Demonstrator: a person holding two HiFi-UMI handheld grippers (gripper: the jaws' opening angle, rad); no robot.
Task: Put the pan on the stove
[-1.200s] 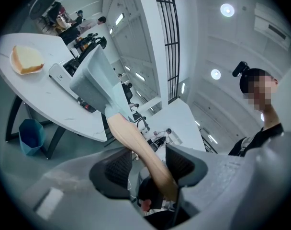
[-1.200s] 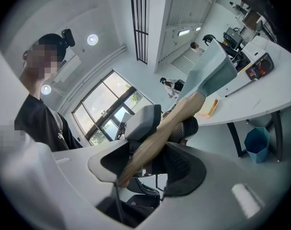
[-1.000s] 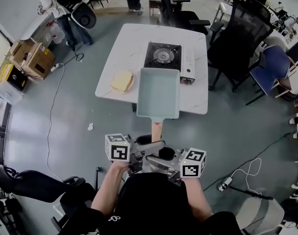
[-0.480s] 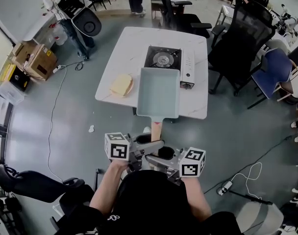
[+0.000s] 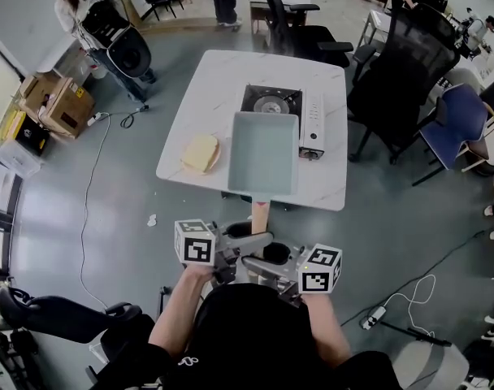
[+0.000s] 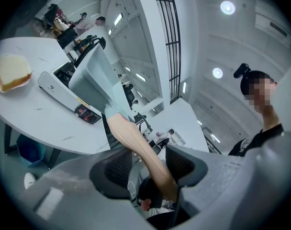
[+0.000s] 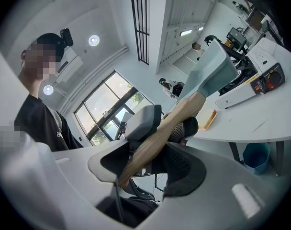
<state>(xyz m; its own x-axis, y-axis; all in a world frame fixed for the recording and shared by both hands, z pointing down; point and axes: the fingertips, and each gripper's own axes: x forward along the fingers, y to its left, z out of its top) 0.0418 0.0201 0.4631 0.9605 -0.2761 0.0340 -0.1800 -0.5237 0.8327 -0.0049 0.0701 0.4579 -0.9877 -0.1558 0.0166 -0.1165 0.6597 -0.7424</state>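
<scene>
A light-blue rectangular pan [image 5: 263, 153] hangs level in the air over the near part of the white table [image 5: 202, 88]. Its wooden handle [image 5: 261, 215] points back toward me. Both grippers hold that handle: my left gripper [image 5: 255, 240] [image 6: 148, 164] is shut on it, and my right gripper [image 5: 253, 262] [image 7: 155, 147] is shut on it from the other side. The handle [image 6: 136, 143] [image 7: 169, 126] runs slantwise between each pair of pads. The portable gas stove [image 5: 273, 101] stands on the table just beyond the pan's far edge, its burner bare.
A slice of bread on a plate [image 5: 201, 153] lies left of the pan. Office chairs [image 5: 401, 63] stand right of and behind the table. Cardboard boxes [image 5: 52, 100] and a cable [image 5: 93, 185] lie on the floor at the left. People stand at the far back.
The table and stove have drawn nearer to me, so the pan now covers more of the table's near side. Both grips on the handle are unchanged.
</scene>
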